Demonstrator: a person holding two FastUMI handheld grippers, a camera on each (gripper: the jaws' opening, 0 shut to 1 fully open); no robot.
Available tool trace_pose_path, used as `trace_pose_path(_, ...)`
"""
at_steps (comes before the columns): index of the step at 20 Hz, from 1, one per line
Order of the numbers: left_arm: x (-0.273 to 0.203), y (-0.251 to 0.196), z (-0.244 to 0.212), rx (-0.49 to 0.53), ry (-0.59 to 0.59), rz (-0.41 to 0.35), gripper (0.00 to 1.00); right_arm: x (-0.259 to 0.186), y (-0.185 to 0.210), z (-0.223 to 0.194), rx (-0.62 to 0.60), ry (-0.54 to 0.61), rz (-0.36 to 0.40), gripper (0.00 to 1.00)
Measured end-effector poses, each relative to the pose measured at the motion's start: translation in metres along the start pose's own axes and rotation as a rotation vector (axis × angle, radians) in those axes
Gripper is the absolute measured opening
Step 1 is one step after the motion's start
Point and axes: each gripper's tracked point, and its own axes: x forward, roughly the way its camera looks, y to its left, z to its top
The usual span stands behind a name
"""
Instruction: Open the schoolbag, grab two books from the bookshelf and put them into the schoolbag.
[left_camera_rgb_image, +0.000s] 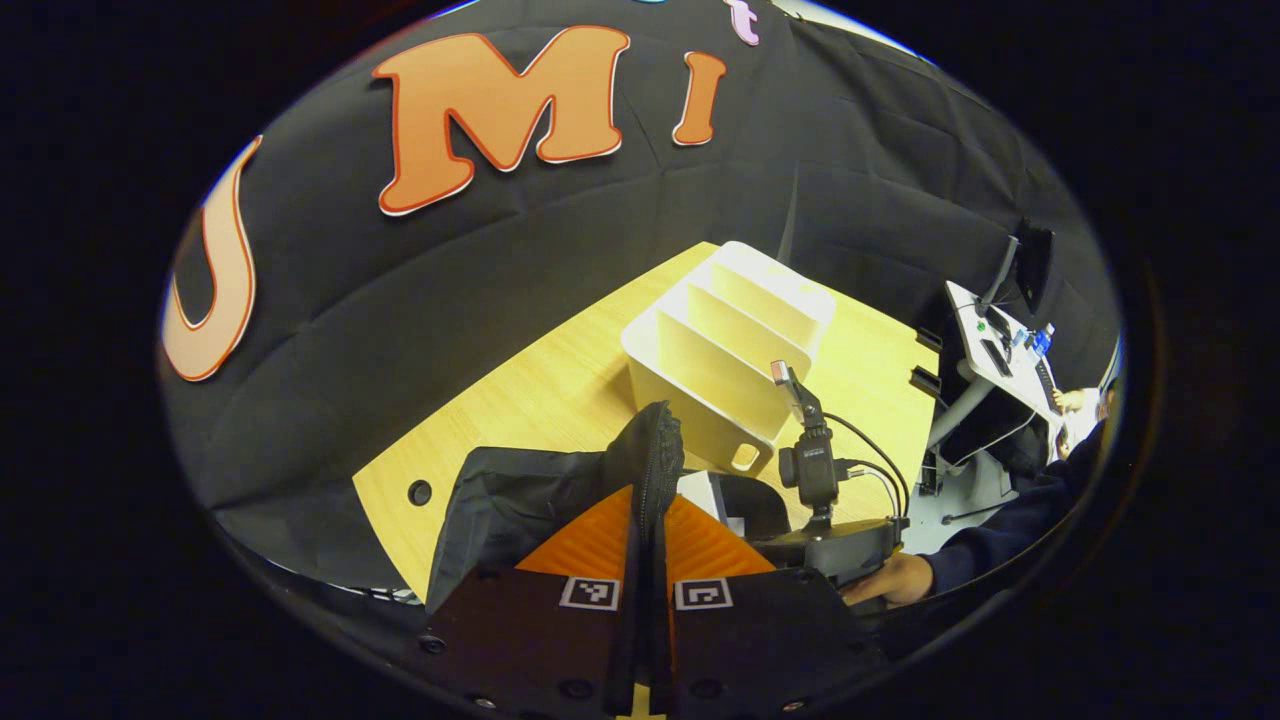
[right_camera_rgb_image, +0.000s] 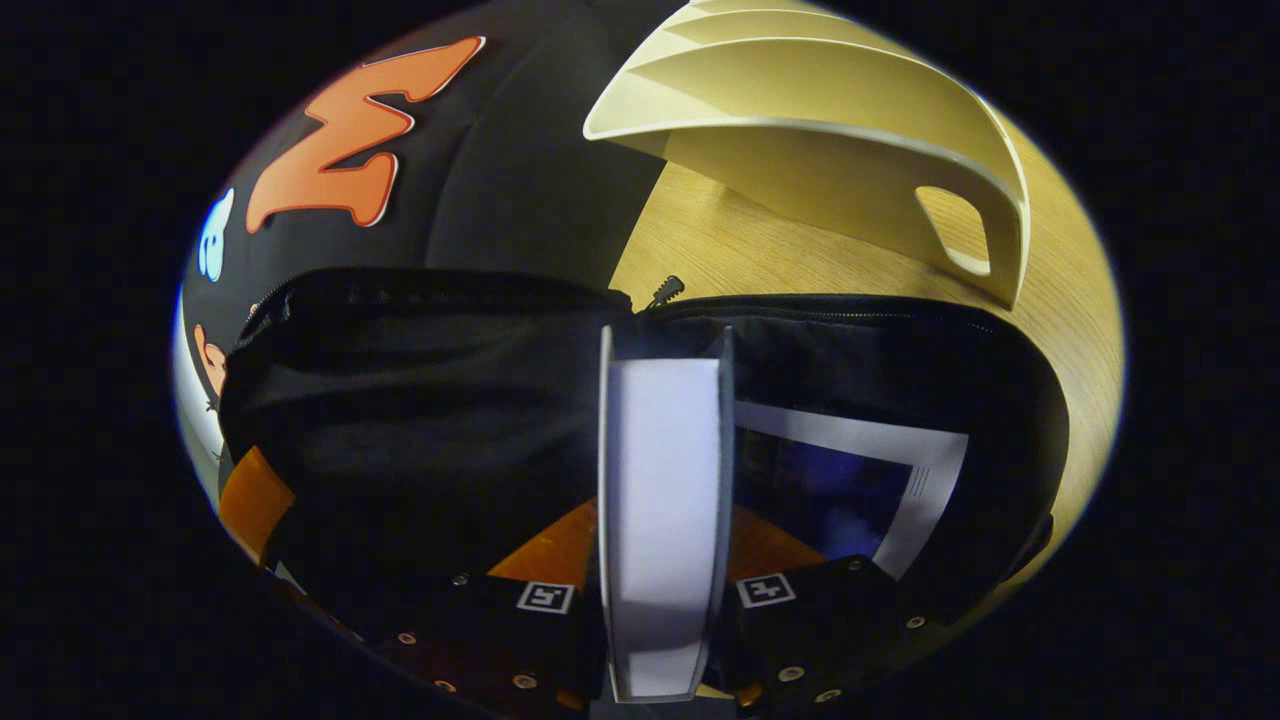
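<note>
Left gripper (left_camera_rgb_image: 645, 520): we're seeing fingers clamping the black fabric schoolbag (left_camera_rgb_image: 520, 500) edge.
Right gripper (right_camera_rgb_image: 665, 560): gripping a white-paged book (right_camera_rgb_image: 665, 500), edge-on, over open bag mouth.
Cream plastic bookshelf (left_camera_rgb_image: 725, 340): standing behind bag on wooden table (left_camera_rgb_image: 520, 400).

Left gripper (left_camera_rgb_image: 648, 520) with fingers pinched on the schoolbag's (left_camera_rgb_image: 530, 495) upper edge, right gripper (right_camera_rgb_image: 665, 540) clamped on a book (right_camera_rgb_image: 660, 500) edge-on over the schoolbag's mouth, hand (left_camera_rgb_image: 890, 578) beside the schoolbag holding the right gripper

Book (right_camera_rgb_image: 662, 520) lower end hidden between jaws; second book (right_camera_rgb_image: 850, 480) half inside schoolbag (right_camera_rgb_image: 420, 400), cover blurred.
</note>
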Motion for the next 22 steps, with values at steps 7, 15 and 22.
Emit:
trace_pose_path(7, 0.005, 0.002, -0.004, 0.015, -0.002, 0.007, 0.06, -0.043, -0.017, -0.001, -0.171, 0.105, -0.132, 0.97)
trace_pose_path(15, 0.013, -0.03, -0.027, 0.063, 0.04, 0.074, 0.06, -0.124, -0.01, 0.085, -0.268, 0.046, -0.093, 0.97)
trace_pose_path(22, 0.052, -0.083, -0.058, 0.019, 0.133, 0.1, 0.06, -0.194, -0.016, 0.158, -0.359, -0.006, -0.086, 0.97)
